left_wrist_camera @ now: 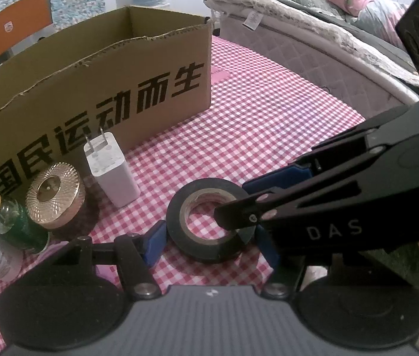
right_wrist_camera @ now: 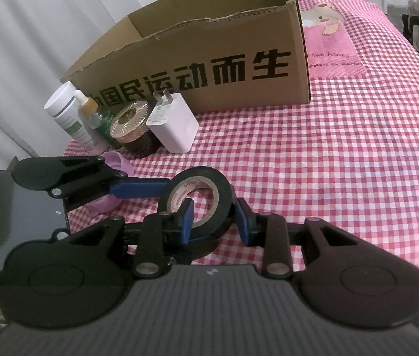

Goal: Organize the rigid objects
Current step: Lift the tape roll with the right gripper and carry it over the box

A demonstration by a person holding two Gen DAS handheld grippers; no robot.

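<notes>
A black tape roll [left_wrist_camera: 209, 225] [right_wrist_camera: 200, 201] is tilted just above the checked tablecloth. My right gripper [right_wrist_camera: 213, 218] is shut on the tape roll's rim, with one blue finger [right_wrist_camera: 187, 219] inside the hole and the other outside. My left gripper [left_wrist_camera: 209, 240] flanks the roll, its blue fingers [left_wrist_camera: 154, 243] touching or just beside the outer edge; in the right wrist view one left finger [right_wrist_camera: 141, 188] reaches the roll's side. The right gripper's finger [left_wrist_camera: 239, 215] lies across the roll's hole in the left wrist view.
An open cardboard box [left_wrist_camera: 96, 89] [right_wrist_camera: 197, 68] stands behind. In front of it stand a white charger [left_wrist_camera: 111, 169] [right_wrist_camera: 173, 124], a gold-lidded jar [left_wrist_camera: 56, 198] [right_wrist_camera: 133, 130], a green dropper bottle [left_wrist_camera: 10, 219] [right_wrist_camera: 96, 118] and a white tube [right_wrist_camera: 66, 112]. A bed [left_wrist_camera: 328, 38] is at the right.
</notes>
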